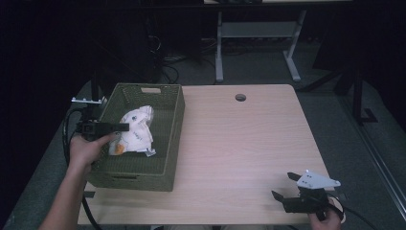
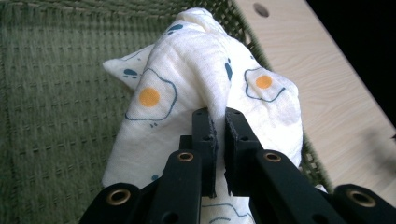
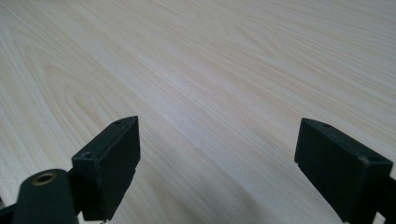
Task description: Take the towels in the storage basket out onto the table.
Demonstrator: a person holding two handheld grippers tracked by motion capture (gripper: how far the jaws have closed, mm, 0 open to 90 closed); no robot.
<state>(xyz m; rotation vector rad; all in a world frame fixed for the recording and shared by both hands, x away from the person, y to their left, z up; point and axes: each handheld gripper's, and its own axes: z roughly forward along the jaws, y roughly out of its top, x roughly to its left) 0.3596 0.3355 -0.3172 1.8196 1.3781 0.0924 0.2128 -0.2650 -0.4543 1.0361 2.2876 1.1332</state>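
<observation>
A white cloth (image 2: 196,93) printed with fried-egg shapes is sitting bunched inside a green woven basket (image 1: 172,139), which is standing at the left edge of the surface (image 1: 239,148), reaching from near the far-left corner most of the way toward the near edge. In the left gripper view the cloth is rising in a peak, with a fold of it running down between the 2 black jaws. That is why the cloth is standing up rather than lying flat: it is being pinched at a ridge, and the fabric on either side is hanging from that pinch.

The left hand-held gripper (image 2: 216,122) is reaching over the basket's left wall, its jaws nearly together and clamping that fold. Coming in across the wall rather than from straight above is probably letting the person's left hand (image 1: 86,148) stay outside the basket while the jaws get a sideways bite on the soft fabric. Whether the cloth is being lifted out or set down cannot be told from this moment.

The right hand-held gripper (image 1: 287,189) is sitting near the near-right corner of the surface, well apart from the basket. Its jaws are spread wide and holding nothing, with bare wood grain between them in the right gripper view. It appears to be waiting out of the way, perhaps ready to take a free edge of the cloth.
</observation>
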